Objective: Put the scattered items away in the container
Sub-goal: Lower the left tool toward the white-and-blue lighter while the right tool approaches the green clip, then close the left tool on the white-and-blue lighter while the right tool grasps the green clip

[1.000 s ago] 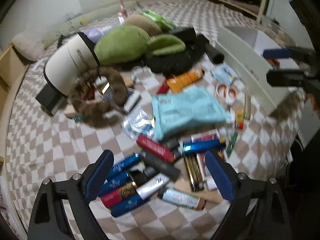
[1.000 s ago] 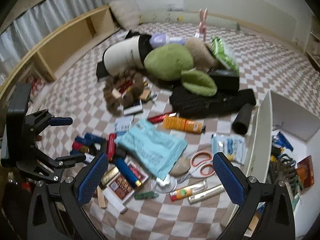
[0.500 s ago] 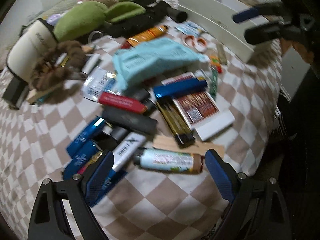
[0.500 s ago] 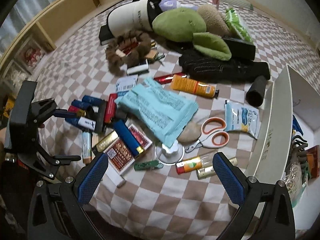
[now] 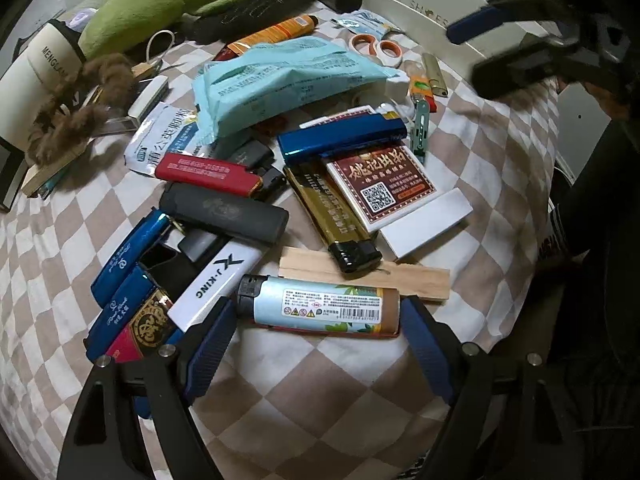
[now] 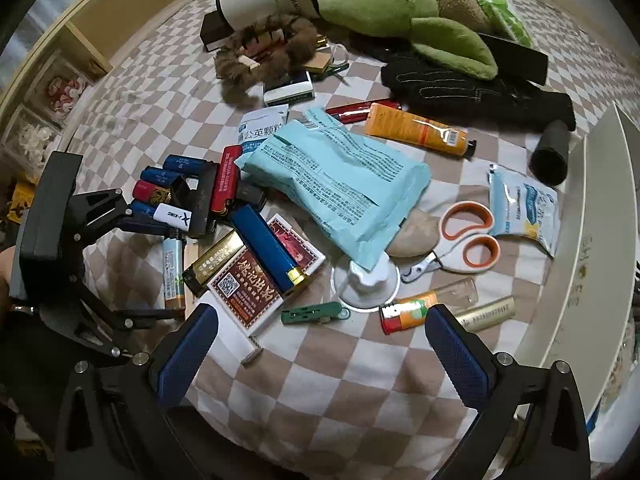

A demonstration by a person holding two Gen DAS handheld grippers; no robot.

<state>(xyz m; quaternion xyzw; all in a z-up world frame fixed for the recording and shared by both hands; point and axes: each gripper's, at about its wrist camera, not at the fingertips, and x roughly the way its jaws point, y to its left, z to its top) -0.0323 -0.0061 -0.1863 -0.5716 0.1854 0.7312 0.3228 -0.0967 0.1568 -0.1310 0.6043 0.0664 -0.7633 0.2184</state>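
One pale-blue lighter [image 5: 320, 307] crosswise between the spread left gripper [image 5: 316, 344] fingers, black cap leftward; right gripper [image 6: 320, 344] spread.

- My right gripper [image 5: 516, 52] is blurred in the left wrist view, above and right of my fingers.
- The container [image 6: 600, 240] runs off the frame's right edge; its contents are unreadable.
- The teal packet [image 6: 336, 184] covers a tan object ahead of my right fingers.

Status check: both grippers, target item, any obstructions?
Left gripper open, straddling pale blue lighter. Right gripper open, empty. White lighter crowds left finger.
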